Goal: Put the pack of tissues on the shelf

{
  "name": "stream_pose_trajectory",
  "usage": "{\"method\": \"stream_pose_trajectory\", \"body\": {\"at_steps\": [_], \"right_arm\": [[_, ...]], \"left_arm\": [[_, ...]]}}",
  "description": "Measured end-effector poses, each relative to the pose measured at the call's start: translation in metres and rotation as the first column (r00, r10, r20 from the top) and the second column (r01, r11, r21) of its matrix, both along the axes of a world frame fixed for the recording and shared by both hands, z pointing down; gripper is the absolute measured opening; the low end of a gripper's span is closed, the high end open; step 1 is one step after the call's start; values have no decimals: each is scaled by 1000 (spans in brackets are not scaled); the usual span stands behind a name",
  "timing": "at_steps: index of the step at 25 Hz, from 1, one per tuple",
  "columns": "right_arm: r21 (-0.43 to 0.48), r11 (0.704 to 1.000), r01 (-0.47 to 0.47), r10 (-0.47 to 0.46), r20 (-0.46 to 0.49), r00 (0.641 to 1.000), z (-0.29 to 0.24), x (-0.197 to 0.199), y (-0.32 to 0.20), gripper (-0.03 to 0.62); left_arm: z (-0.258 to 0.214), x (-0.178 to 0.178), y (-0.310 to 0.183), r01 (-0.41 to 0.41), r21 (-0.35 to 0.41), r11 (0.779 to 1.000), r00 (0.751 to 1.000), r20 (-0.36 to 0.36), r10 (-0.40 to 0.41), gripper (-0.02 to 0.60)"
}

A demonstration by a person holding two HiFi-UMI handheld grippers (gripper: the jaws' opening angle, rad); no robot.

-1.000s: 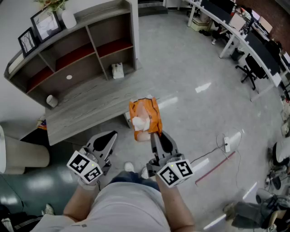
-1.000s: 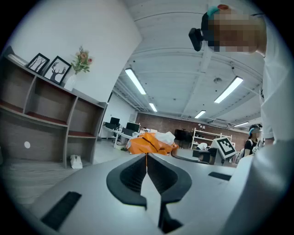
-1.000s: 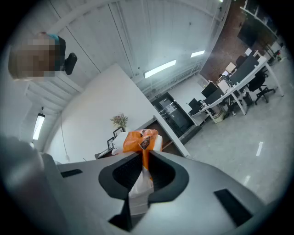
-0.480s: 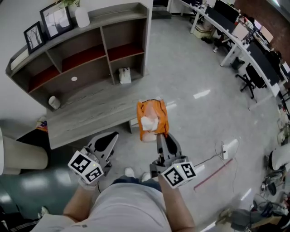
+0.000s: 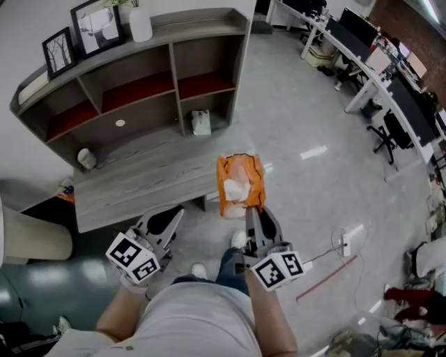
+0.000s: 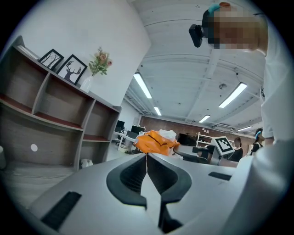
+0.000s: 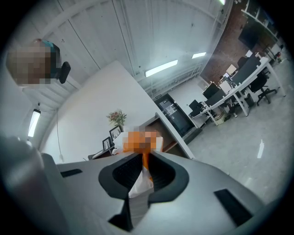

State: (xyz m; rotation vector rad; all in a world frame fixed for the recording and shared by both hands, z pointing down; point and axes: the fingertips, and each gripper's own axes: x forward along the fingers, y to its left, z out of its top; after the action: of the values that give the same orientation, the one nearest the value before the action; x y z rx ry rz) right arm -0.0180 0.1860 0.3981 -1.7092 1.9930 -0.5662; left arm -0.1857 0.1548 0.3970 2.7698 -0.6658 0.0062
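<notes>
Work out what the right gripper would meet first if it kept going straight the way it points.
Probably the shelf: the right gripper, shut on the tissue pack, points toward its right end, though height is hard to judge.

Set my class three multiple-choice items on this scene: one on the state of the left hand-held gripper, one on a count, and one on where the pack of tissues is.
1. How do the jaws of the left hand-held gripper stand?
A) wide apart
B) together, nothing between them
C) closed on a cup

2. How many framed pictures stand on top of the shelf?
A) none
B) four
C) two

3. Where is the orange pack of tissues?
A) clamped in the right hand-held gripper, in the air
B) in the left hand-held gripper
C) on the shelf's top

Answers:
1 B: the left gripper view shows its jaws meeting with nothing between.
2 C: two frames stand beside the white vase.
3 A: the right jaws pinch the pack's wrapper.
</notes>
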Motion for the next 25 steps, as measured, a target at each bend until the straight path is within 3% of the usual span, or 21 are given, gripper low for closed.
{"method": "stream_pose_trajectory", "body": {"at_steps": [6,14,25], "right_arm": [[-2,999,52,-52,15,999,9,18,-48,51],[-33,991,130,-129,40,991,32,60,-123,51],[-47,956,291,-285,94,954,53,107,-229,51]], "left_arm": [[8,16,-38,51,0,999,999,7,-51,17],[26,64,-101,114,-26,993,993,26,-113,17],[33,130,-192,234,-26,972,971,62,-232,17]]}}
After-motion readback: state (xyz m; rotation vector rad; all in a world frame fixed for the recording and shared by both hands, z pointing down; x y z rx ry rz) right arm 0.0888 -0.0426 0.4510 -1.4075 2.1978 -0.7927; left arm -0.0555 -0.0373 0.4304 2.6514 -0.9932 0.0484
